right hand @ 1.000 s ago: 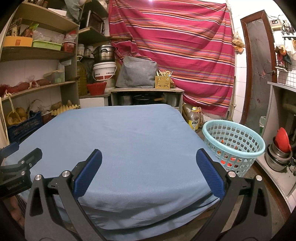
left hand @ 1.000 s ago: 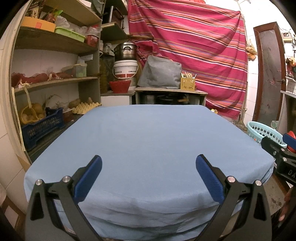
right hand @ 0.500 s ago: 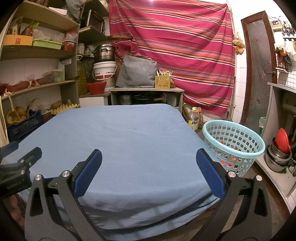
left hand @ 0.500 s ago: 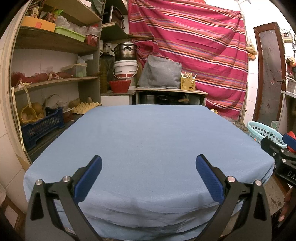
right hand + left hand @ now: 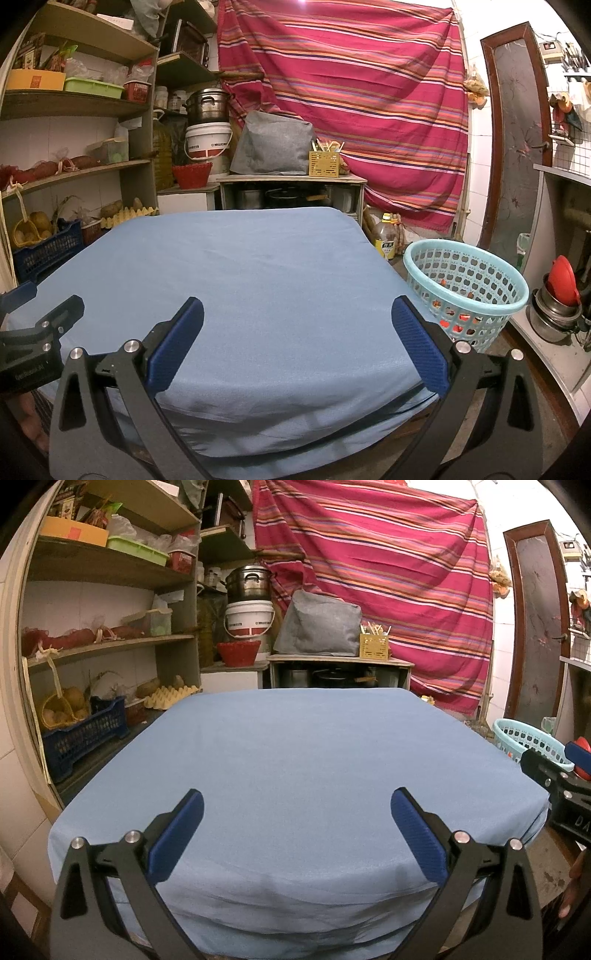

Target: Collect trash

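Both claws held released over the blue-covered surface

The left claw [image 5: 297, 814] and the right claw [image 5: 297, 334] were seen spread wide with nothing between the blue pads, above the near edge of the surface [image 5: 266, 266]. Small red and orange scraps of trash [image 5: 452, 321] were seen inside the turquoise basket [image 5: 465, 291], set just beside the surface's right side.

A: My right gripper [image 5: 295, 332] sits over the near edge of the blue-covered table [image 5: 258, 266]; jaws wide apart, nothing between them.

B: Basket?

A: Teal basket [image 5: 466, 291] just beside the table's right side; red-orange bits inside; left gripper [image 5: 37, 332] pokes in at my left edge.
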`<state>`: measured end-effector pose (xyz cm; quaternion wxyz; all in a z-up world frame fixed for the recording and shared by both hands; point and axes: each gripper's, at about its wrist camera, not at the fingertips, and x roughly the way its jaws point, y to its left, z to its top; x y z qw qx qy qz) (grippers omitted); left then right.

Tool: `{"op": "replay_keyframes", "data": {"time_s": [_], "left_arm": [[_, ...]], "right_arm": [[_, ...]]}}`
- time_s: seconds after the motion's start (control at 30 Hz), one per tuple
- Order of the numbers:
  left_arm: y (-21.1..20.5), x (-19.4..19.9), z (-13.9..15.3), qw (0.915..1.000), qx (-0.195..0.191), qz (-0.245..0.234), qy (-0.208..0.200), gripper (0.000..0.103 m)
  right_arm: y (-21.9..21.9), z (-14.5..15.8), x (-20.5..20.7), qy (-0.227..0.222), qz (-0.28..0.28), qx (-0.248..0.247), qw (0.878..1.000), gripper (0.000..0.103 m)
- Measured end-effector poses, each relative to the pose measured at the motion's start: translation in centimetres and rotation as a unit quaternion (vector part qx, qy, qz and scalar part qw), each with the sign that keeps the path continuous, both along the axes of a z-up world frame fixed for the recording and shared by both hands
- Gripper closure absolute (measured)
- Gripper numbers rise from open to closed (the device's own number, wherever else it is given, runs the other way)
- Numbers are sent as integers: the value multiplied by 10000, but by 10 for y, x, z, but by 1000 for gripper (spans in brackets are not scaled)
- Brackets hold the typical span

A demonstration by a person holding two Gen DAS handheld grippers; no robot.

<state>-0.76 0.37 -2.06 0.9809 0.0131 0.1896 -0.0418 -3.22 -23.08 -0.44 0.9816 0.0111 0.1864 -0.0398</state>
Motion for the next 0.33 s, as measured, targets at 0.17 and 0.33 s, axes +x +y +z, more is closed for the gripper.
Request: {"op": "replay_keyframes", "data": {"time_s": [0.17,0.33], "left_arm": [[1,2,0,10000,14,8,20,4],[6,5,1,10000,-28,-16,73,4]], "right_arm": [[0,0,0,4,-9,6,10000,4],[0,1,0,-7,-4,7,10000,4]]}}
